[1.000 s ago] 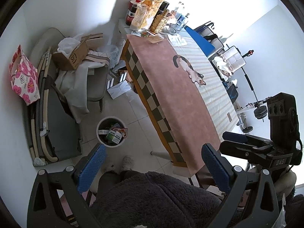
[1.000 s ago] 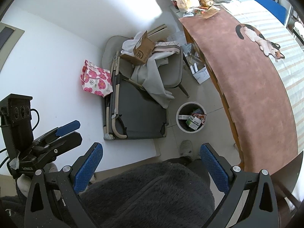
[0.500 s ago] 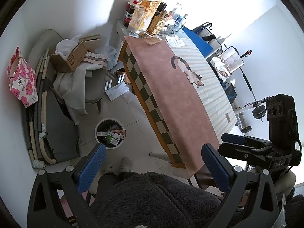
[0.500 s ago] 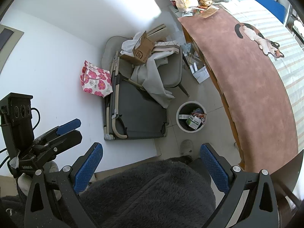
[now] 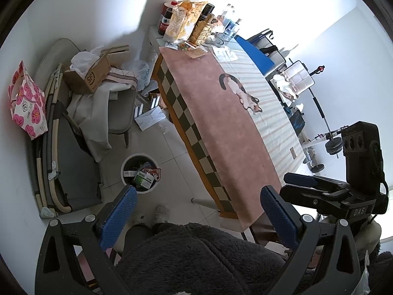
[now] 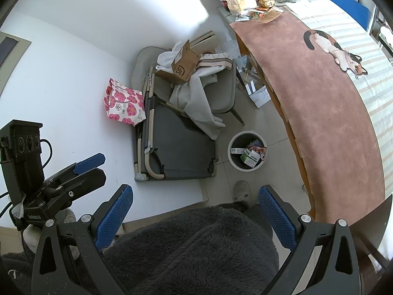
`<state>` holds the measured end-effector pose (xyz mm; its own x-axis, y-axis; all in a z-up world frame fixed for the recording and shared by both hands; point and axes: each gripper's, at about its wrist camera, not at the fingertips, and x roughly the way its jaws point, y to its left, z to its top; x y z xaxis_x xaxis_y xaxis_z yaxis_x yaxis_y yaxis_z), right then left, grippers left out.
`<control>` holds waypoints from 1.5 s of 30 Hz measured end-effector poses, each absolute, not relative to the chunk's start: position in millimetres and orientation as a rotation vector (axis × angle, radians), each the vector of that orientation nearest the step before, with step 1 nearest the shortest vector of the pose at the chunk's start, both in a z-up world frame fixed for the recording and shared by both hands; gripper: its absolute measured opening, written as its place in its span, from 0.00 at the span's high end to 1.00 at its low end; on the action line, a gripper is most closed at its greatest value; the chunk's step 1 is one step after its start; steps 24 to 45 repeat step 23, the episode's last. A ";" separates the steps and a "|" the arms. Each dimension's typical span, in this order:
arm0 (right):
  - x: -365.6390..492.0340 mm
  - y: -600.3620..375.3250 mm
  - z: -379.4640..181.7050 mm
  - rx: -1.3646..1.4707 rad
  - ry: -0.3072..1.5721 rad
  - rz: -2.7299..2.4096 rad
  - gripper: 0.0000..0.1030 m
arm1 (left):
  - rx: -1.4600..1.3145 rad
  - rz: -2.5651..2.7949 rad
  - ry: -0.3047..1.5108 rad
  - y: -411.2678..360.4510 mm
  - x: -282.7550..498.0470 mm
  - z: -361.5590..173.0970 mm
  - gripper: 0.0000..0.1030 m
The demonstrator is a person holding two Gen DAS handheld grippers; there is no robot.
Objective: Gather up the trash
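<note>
Both held up high over the lap, aimed down and forward. Left black two-finger gripper with blue ribbed pads [image 5: 196,216] spread wide, nothing between the fingers; seen from the right wrist camera it sits off to the left, blue-tipped fingers looking close together from that side angle. Right black two-finger gripper with blue ribbed pads [image 6: 195,215] also wide apart and empty. Dark grey fuzzy fleece garment [image 6: 196,253] on the person fills the bottom of both views
</note>
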<state>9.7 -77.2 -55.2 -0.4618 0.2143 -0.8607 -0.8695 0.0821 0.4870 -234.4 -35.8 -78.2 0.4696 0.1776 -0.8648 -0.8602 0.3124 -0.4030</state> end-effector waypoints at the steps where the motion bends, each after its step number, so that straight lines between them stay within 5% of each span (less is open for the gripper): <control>1: 9.9 -77.1 -55.2 -0.688 1.469 1.536 0.00 | -1.022 0.796 0.814 -34.3 -231.2 -76.9 0.00; 45: 9.7 -74.5 -55.5 -0.676 1.474 1.532 0.00 | -1.016 0.795 0.810 -29.7 -227.8 -74.0 0.00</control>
